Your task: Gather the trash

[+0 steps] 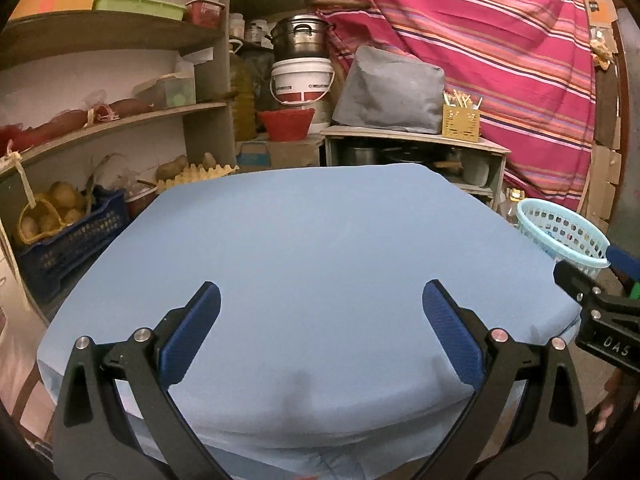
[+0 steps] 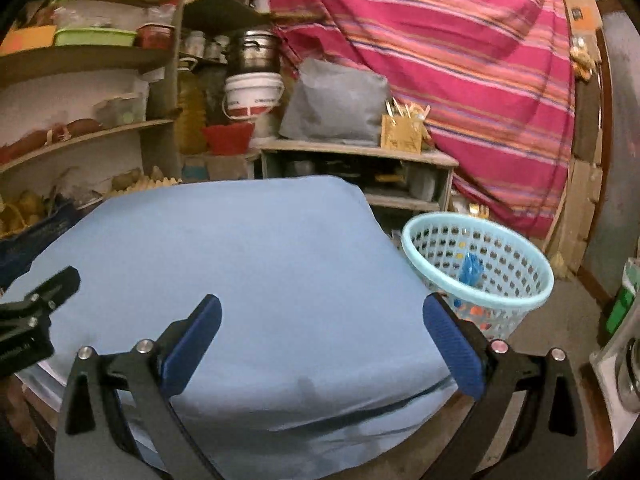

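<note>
We hold the left hand-held gripper (image 1: 320,304) and right hand-held gripper (image 2: 320,312) spread wide and empty over the table (image 1: 320,240). The basket (image 2: 478,276), ahead and right of the right one, already holds scraps; we judge collection nearly done.

A desk (image 1: 312,248) covered by a light blue cloth is shown in the foreground. Behind it, a striped red curtain (image 1: 480,60) is hung. Wooden shelves (image 1: 120,36) at the left are loaded with a green container (image 1: 138,6) and a dark blue crate (image 1: 68,240) of potatoes. A white bucket (image 1: 302,82) is topped by a metal pot (image 1: 300,38). A grey bag (image 1: 390,92) is placed on a low cabinet (image 1: 416,160), beside a yellow holder (image 1: 461,122).
</note>
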